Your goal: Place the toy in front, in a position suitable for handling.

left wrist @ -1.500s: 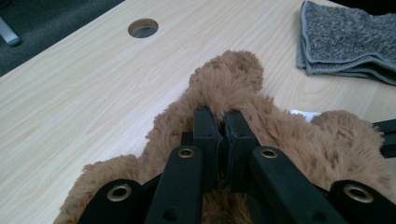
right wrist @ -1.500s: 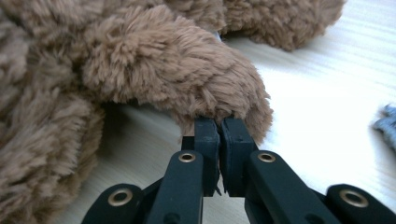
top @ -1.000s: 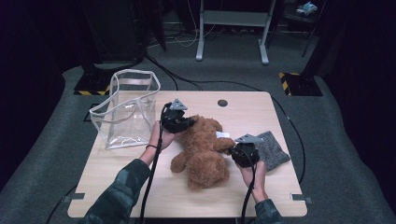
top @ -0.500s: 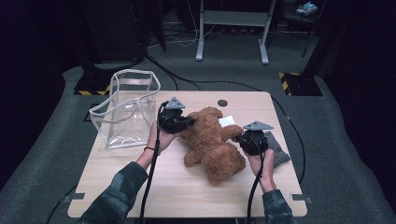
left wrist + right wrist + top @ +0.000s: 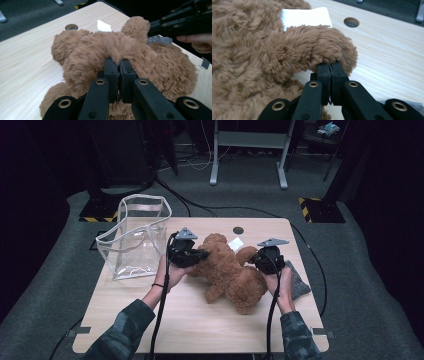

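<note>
A brown teddy bear [image 5: 230, 272] lies across the middle of the pale wooden bench [image 5: 200, 320], pinched at both ends. The left claw [image 5: 200, 256] is pressed together on a tuft of fur on the bear's upper body, seen close in the left gripper view [image 5: 119, 65]; the right claw [image 5: 254, 259] is clamped on the tip of a plush limb [image 5: 329, 53]. In both gripper views the pads meet with only fur between them, and how much fabric is caught cannot be made out.

Much of the bear is hidden: its face cannot be seen, and fur covers the tips of both claws in the high view. A white tag [image 5: 235, 243] pokes out behind it, partly covered. A grey cloth [image 5: 298, 281] at the bench's right edge is half hidden by the right hand [image 5: 284, 287].

A clear plastic bag [image 5: 132, 237] stands open at the bench's left rear corner, overhanging the edge, just beside the left claw. A round cable hole [image 5: 238, 230] sits near the far edge. The near half of the bench is bare wood apart from the forearms.
</note>
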A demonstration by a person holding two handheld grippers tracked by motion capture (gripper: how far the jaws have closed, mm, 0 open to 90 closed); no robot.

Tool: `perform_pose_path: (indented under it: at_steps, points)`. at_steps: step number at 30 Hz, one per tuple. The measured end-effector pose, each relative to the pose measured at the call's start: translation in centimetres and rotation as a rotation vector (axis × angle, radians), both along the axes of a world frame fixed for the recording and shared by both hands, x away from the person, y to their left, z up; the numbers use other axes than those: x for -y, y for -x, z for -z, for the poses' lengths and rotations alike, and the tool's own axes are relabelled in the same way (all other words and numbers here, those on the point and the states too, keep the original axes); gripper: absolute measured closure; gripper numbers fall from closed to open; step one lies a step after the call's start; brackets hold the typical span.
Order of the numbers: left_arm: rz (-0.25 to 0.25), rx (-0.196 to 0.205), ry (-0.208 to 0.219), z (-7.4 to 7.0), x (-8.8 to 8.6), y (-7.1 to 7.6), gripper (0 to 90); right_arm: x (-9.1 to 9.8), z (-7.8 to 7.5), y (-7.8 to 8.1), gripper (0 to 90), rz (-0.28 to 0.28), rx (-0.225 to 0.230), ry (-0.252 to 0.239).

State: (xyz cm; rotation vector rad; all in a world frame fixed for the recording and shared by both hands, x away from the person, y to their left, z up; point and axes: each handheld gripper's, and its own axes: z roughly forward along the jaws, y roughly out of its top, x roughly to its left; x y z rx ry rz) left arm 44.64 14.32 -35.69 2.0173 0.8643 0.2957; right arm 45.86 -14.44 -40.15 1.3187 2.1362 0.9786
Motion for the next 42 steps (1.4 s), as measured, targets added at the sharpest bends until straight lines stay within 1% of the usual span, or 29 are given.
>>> perform_pose_path:
  at_steps: [2, 3, 6, 7, 9, 10, 11, 12, 13, 14, 15, 17, 19, 20, 22, 23, 25, 26, 27, 29, 30, 32, 33, 34, 37, 38, 40, 41, 42]
  points:
    - [-0.012, -0.019, 0.009, 0.7, -0.1, -0.2, 86.8, -0.4, 0.6, -0.5, 88.8, -0.004, -0.02, -0.003]
    - [-0.022, -0.031, 0.011, 1.3, -0.1, -0.6, 86.7, -0.8, 1.3, -1.0, 87.7, -0.003, -0.045, 0.003]
    - [-0.034, -0.029, -0.005, 2.0, 0.0, -0.8, 86.6, -1.0, 2.1, -1.4, 85.2, -0.004, -0.065, -0.001]
    - [-0.044, -0.024, -0.017, 2.2, 0.0, -0.9, 86.5, -1.1, 2.4, -1.5, 81.0, 0.004, -0.077, -0.006]
    - [-0.062, -0.033, 0.0, 2.8, -0.2, -1.3, 86.0, -0.7, 2.8, -1.5, 74.7, 0.022, -0.089, -0.039]
    - [-0.065, -0.04, -0.009, 3.1, -0.3, -1.6, 85.5, -0.4, 2.9, -1.3, 71.3, 0.021, -0.088, -0.057]
    - [-0.071, -0.041, 0.002, 3.3, -0.4, -1.7, 83.7, -0.1, 2.8, -1.0, 63.1, 0.041, -0.087, -0.063]
    - [-0.083, -0.043, 0.005, 3.5, -0.6, -1.8, 82.3, 0.2, 2.7, -0.8, 61.1, 0.037, -0.079, -0.075]
    - [-0.082, -0.04, 0.002, 3.8, -0.9, -2.0, 73.7, 0.8, 2.3, 0.1, 50.9, 0.054, -0.072, -0.096]
    - [-0.082, -0.04, 0.002, 3.8, -0.9, -2.0, 66.3, 0.8, 2.3, 0.1, 50.9, 0.054, -0.072, -0.096]
    - [-0.091, -0.04, -0.02, 3.9, -1.1, -2.0, 66.3, 1.0, 2.2, 0.4, 47.9, 0.055, -0.067, -0.11]
    - [-0.103, -0.029, -0.023, 4.1, -1.4, -2.0, 55.1, 1.3, 1.9, 1.6, 41.3, 0.053, -0.063, -0.127]
    - [-0.112, -0.008, -0.053, 4.1, -1.8, -1.9, 44.1, 1.4, 1.8, 2.7, 36.0, 0.046, -0.067, -0.136]
    - [-0.117, -0.007, -0.049, 4.2, -2.1, -1.9, 41.4, 1.5, 1.7, 3.2, 31.3, 0.047, -0.06, -0.15]
    - [-0.124, -0.001, -0.065, 4.2, -2.5, -1.9, 35.1, 1.6, 1.6, 4.0, 26.4, 0.04, -0.063, -0.164]
    - [-0.123, 0.001, -0.06, 4.3, -2.8, -1.8, 33.5, 1.6, 1.6, 4.4, 23.8, 0.037, -0.06, -0.173]
    - [-0.13, 0.015, -0.075, 4.4, -3.3, -1.6, 29.4, 1.4, 2.0, 5.5, 17.8, 0.025, -0.065, -0.179]
    - [-0.13, 0.01, -0.068, 4.5, -3.5, -1.6, 29.4, 1.4, 2.0, 5.5, 17.8, 0.025, -0.065, -0.179]
    - [-0.143, 0.018, -0.075, 4.7, -3.7, -1.5, 28.9, 1.2, 2.1, 5.8, 16.5, 0.028, -0.072, -0.183]
    - [-0.135, 0.005, -0.083, 5.1, -4.3, -1.5, 26.9, 0.9, 2.3, 6.2, 15.3, 0.028, -0.076, -0.188]
    - [-0.147, 0.007, -0.102, 5.4, -4.4, -1.4, 26.8, 0.8, 2.4, 6.2, 15.2, 0.018, -0.073, -0.183]
    - [-0.129, 0.006, -0.14, 6.1, -4.5, -1.3, 25.7, 0.5, 2.4, 6.4, 14.9, 0.015, -0.08, -0.185]
    - [-0.14, 0.009, -0.156, 6.5, -4.5, -1.2, 23.8, 0.3, 2.4, 6.5, 14.4, 0.012, -0.089, -0.182]
    - [-0.131, 0.017, -0.182, 7.0, -4.5, -1.2, 22.8, 0.1, 2.4, 6.6, 14.4, 0.013, -0.097, -0.177]
    - [-0.134, -0.003, -0.194, 8.4, -4.5, -1.4, 21.5, -0.5, 2.3, 6.7, 13.5, -0.001, -0.093, -0.151]
    - [-0.121, -0.014, -0.206, 8.9, -4.5, -1.5, 21.3, -0.5, 2.4, 6.7, 12.9, -0.001, -0.088, -0.143]
    - [-0.11, -0.033, -0.226, 9.7, -4.4, -1.8, 20.2, -0.8, 2.5, 6.5, 11.8, 0.006, -0.104, -0.146]
    - [-0.114, -0.031, -0.221, 10.2, -4.2, -1.9, 20.6, -0.9, 2.7, 6.4, 11.1, 0.006, -0.096, -0.13]
    - [-0.113, -0.036, -0.235, 10.6, -4.1, -2.0, 20.4, -1.1, 2.8, 6.3, 10.3, 0.006, -0.105, -0.13]
